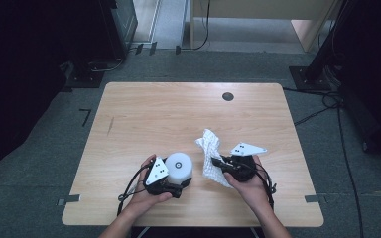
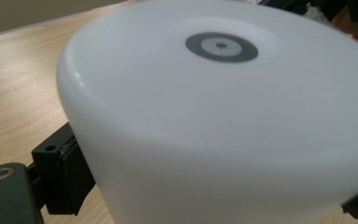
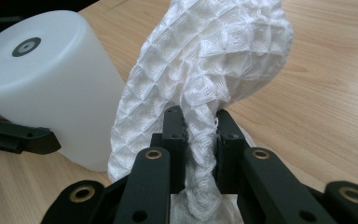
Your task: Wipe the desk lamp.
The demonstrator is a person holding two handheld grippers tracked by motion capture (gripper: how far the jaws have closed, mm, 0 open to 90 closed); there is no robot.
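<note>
Pale wooden counter (image 1: 178, 114), seen from above. Left tool (image 1: 176, 187) clamps the white translucent plastic cylinder (image 1: 178, 167), standing upright between its jaws. Right tool (image 3: 200, 135), jaws narrow, pinches a white waffle-weave cloth (image 3: 205, 60) just beside the cylinder. Judged step: wiping; next, press cloth against the cylinder's wall.

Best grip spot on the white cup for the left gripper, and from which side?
Grip the upturned white cup across its smooth side wall, low near the table, coming in level from the person's side. The wall is round and wide; the flat base faces up. The left gripper already clamps it that way.
</note>
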